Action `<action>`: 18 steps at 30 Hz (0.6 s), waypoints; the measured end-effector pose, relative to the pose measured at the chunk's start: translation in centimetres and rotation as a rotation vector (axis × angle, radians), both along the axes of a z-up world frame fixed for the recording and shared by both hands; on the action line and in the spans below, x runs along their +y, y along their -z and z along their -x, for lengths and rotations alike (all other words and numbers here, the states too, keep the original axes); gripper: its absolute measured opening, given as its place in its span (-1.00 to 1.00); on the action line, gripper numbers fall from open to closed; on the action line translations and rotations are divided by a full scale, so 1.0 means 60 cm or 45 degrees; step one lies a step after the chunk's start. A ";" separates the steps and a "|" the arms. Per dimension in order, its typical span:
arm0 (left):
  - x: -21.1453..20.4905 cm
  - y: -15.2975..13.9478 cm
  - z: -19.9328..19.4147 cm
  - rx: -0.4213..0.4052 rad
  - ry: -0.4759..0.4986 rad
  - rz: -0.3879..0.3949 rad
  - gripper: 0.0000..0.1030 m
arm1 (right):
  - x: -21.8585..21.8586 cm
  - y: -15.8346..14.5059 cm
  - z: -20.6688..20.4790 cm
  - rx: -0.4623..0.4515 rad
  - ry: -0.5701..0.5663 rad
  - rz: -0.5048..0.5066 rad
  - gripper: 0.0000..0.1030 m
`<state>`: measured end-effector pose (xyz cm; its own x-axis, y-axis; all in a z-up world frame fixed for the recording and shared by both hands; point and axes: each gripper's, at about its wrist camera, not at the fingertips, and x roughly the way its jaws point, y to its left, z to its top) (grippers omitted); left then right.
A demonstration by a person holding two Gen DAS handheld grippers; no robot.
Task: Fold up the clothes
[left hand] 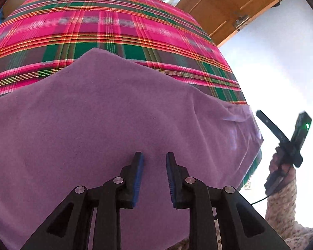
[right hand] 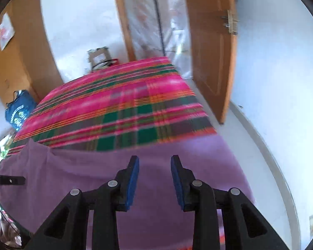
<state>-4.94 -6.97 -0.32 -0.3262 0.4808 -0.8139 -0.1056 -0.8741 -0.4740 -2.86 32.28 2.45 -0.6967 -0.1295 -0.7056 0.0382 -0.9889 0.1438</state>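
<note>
A purple cloth (left hand: 106, 120) lies spread flat on a bed with a pink, green and orange plaid cover (left hand: 94, 25). My left gripper (left hand: 154, 156) hovers over the near middle of the cloth, its blue pads (left hand: 139, 170) a small gap apart with nothing between them. In the right wrist view the same purple cloth (right hand: 94, 173) fills the foreground, and my right gripper (right hand: 154, 159) stands open above its right part, holding nothing. The right-hand device (left hand: 290, 139), held by a hand in a patterned sleeve, shows off the bed's right edge in the left wrist view.
A wooden door (right hand: 210, 48) stands ajar beyond the bed's far right corner. A blue bag (right hand: 18, 110) sits on the floor at the left, beside a wooden cabinet (right hand: 16, 52). A small stand (right hand: 100, 58) is behind the bed. White floor runs along the right side.
</note>
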 end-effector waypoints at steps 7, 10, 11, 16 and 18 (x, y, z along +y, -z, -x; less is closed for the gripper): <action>-0.004 0.003 0.004 -0.002 -0.002 -0.051 -0.50 | -0.082 0.024 0.068 -0.112 -0.434 -0.128 -0.29; -0.008 0.006 0.006 -0.009 -0.005 -0.083 -0.50 | -0.106 0.038 0.081 -0.172 -0.529 -0.203 -0.27; -0.008 0.007 0.007 -0.007 -0.004 -0.089 -0.50 | -0.108 0.041 0.081 -0.184 -0.541 -0.219 -0.27; -0.005 0.007 0.007 0.002 0.008 -0.083 -0.50 | -0.107 0.044 0.074 -0.200 -0.556 -0.192 -0.26; -0.005 0.009 0.008 0.005 0.012 -0.089 -0.50 | -0.109 0.047 0.075 -0.201 -0.570 -0.184 -0.25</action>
<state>-5.41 -7.26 -0.84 -0.3245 0.5393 -0.7771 -0.1155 -0.8380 -0.5333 -7.34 25.74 -0.39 -0.4780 -0.2845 -0.8310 0.4523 -0.8907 0.0448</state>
